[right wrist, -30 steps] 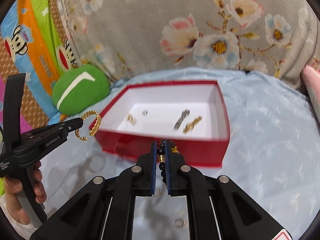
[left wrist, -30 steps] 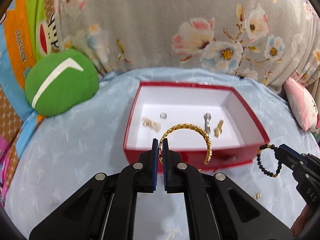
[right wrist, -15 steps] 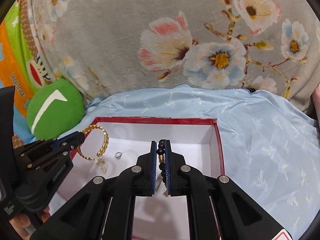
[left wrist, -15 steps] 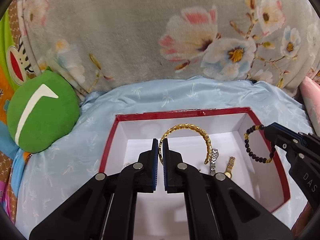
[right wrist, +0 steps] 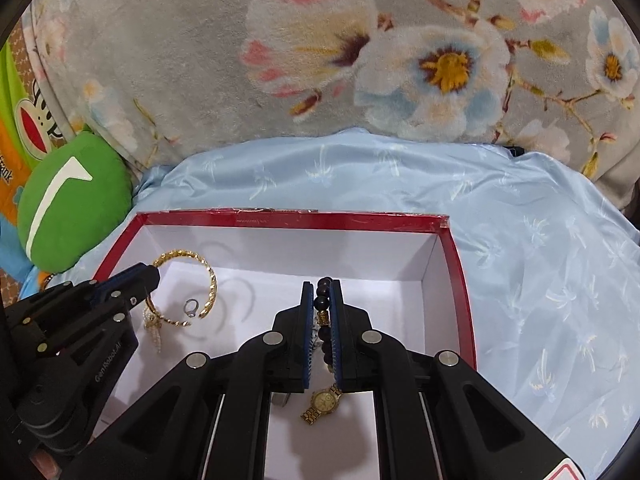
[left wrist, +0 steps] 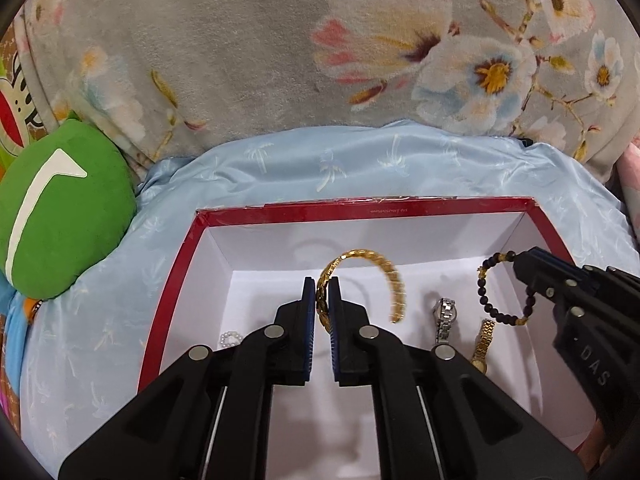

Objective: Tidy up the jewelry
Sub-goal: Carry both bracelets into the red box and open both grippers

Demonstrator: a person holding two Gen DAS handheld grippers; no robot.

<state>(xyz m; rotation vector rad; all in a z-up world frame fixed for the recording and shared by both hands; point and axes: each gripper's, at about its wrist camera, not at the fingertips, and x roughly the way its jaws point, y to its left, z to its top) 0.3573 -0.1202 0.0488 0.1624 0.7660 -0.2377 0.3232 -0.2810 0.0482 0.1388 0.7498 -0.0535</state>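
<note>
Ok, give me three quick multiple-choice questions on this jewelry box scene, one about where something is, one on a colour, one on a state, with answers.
1. Where is the gold bangle?
A. Lying on the blue cloth
B. Held over the inside of the red box
C. On the green cushion

2. What colour is the inside of the box?
A. White
B. Black
C. Red

3. What is the right gripper doing?
A. Open and holding nothing
B. Shut on the beaded bracelet
C. Shut on a watch

Answers:
1 B, the left gripper pinches the bangle above the box floor.
2 A, walls and floor are white, only the rim is red.
3 B, dark beads sit pinched between its fingers; the gold watch lies loose on the floor.
</note>
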